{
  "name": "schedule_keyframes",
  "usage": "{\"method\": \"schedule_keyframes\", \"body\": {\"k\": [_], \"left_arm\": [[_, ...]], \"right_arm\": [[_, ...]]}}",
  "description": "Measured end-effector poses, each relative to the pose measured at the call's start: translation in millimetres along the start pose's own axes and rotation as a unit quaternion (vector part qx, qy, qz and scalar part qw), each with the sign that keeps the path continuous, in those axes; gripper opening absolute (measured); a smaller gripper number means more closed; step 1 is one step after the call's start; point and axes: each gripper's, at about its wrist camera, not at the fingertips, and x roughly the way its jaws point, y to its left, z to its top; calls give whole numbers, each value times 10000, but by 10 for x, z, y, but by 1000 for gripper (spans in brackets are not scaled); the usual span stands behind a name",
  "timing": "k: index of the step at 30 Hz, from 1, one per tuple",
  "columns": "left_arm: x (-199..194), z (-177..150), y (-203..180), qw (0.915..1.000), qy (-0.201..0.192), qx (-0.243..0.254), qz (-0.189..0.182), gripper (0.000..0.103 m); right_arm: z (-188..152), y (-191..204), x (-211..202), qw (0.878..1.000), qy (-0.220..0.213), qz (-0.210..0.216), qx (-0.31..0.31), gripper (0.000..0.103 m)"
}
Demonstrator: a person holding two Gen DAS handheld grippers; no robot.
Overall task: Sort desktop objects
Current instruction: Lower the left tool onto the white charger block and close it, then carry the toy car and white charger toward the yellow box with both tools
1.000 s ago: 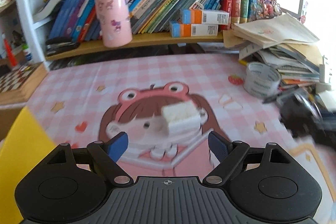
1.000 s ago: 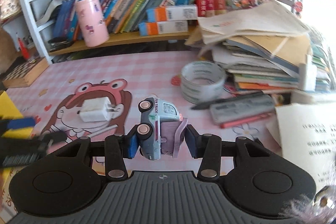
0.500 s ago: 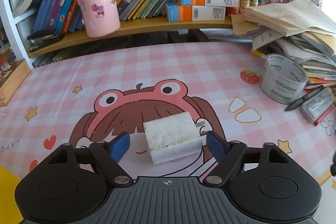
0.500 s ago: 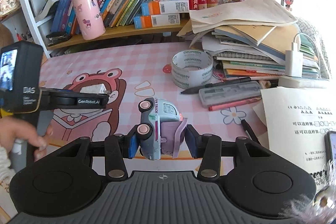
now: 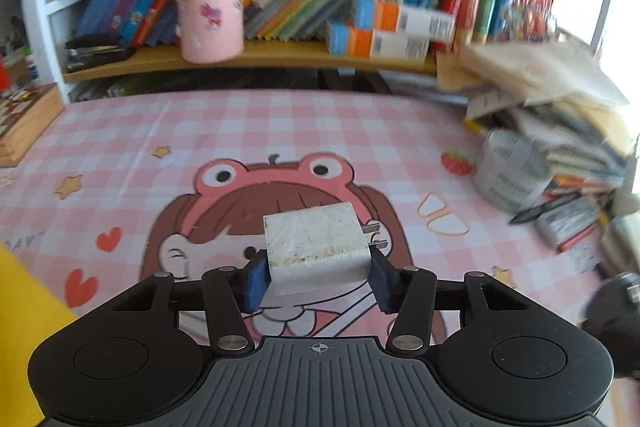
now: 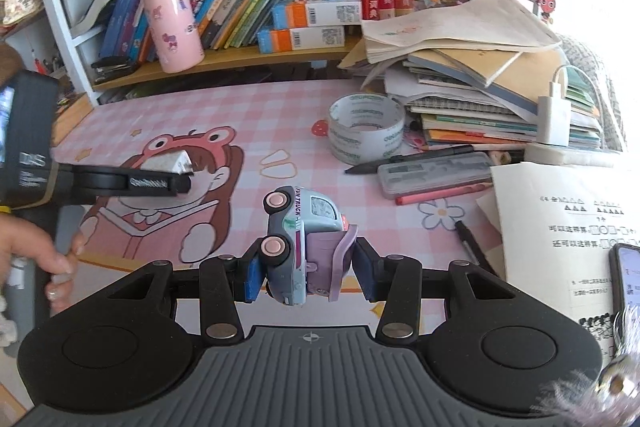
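White charger block (image 5: 318, 247) sits low centre of frame on the pink mat (image 5: 280, 123); my left gripper (image 5: 318, 281) is closing, pads right at its sides. Right gripper (image 6: 308, 277) is clamped narrow on the toy truck (image 6: 304, 239), carried clear so I guess both get sorted together.

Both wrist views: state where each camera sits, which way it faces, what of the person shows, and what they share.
Left wrist view: on the left gripper, facing down-forward over the pink cartoon desk mat toward the bookshelf; jaws closing about the white square plug charger; no hand shows.
Right wrist view: on the right gripper, same facing; jaws clamp the blue-grey toy truck; the person's left hand shows.
Shared: charger, mat, pink cylindrical cup, clear tape roll.
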Motion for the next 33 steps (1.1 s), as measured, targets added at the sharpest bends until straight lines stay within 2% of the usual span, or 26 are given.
{"method": "schedule_keyframes", "body": {"k": [10,20,28,33], "left_arm": [[-839,-134,199,9975,-540,-400,-197,50],[-1435,-447,385,9940,-776,-716,-302,50],[-1730,-774,503,9917,-701,-984,-449,50],[-1883,-908,576,9921,-659,-940,-513,50]], "right_arm": [[-37,330,-82,9980,4,512,-369,42],[-112,561,-216,9948,56,838,-570,42],[-187,700,-372,9939,44,869,-679,42],[-295,810,-503,9941,27,831,-695,42]]}}
